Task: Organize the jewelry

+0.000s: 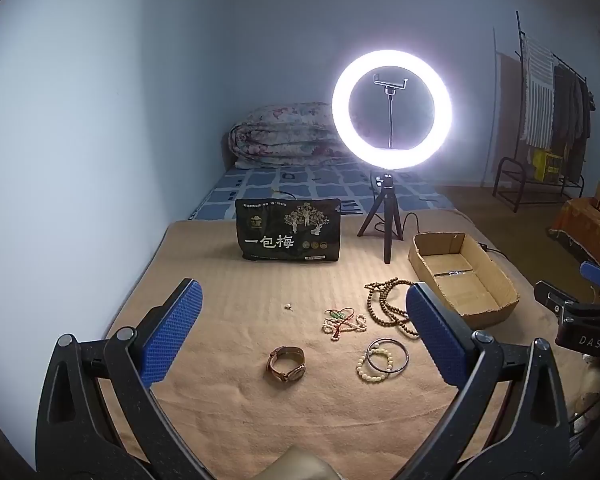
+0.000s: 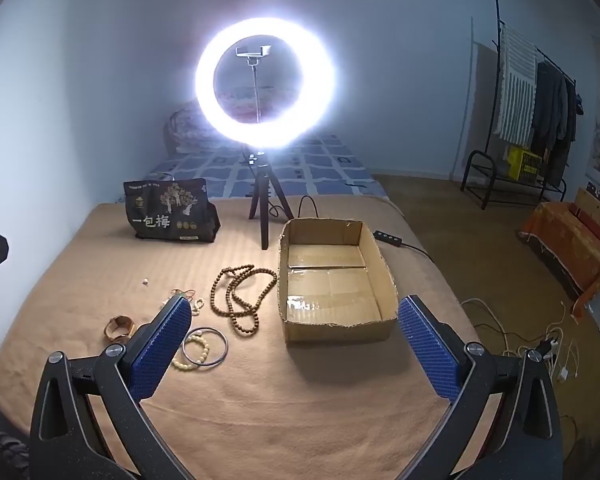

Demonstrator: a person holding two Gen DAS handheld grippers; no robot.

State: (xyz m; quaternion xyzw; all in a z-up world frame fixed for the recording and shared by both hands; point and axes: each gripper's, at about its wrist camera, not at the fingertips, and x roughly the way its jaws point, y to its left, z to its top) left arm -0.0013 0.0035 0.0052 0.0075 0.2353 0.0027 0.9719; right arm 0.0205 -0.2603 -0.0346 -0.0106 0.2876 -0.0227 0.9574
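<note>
Jewelry lies on a tan blanket (image 1: 228,320): a brown-strap watch (image 1: 286,363), a cream bead bracelet (image 1: 374,366) inside a dark metal bangle (image 1: 388,356), a cream bead string with red cord and green pendant (image 1: 342,320), a long brown bead necklace (image 1: 384,304) and a small white bead (image 1: 288,306). An empty cardboard box (image 2: 332,280) stands right of them. My left gripper (image 1: 304,340) is open above the watch. My right gripper (image 2: 296,344) is open and empty in front of the box; part of it shows at the left wrist view's right edge (image 1: 580,312).
A lit ring light on a tripod (image 1: 390,120) stands behind the jewelry, with a black snack bag (image 1: 288,230) to its left. A cable and switch (image 2: 384,236) lie right of the box. A folded quilt (image 1: 284,136), clothes rack (image 2: 540,112) and floor cables (image 2: 540,344) lie beyond.
</note>
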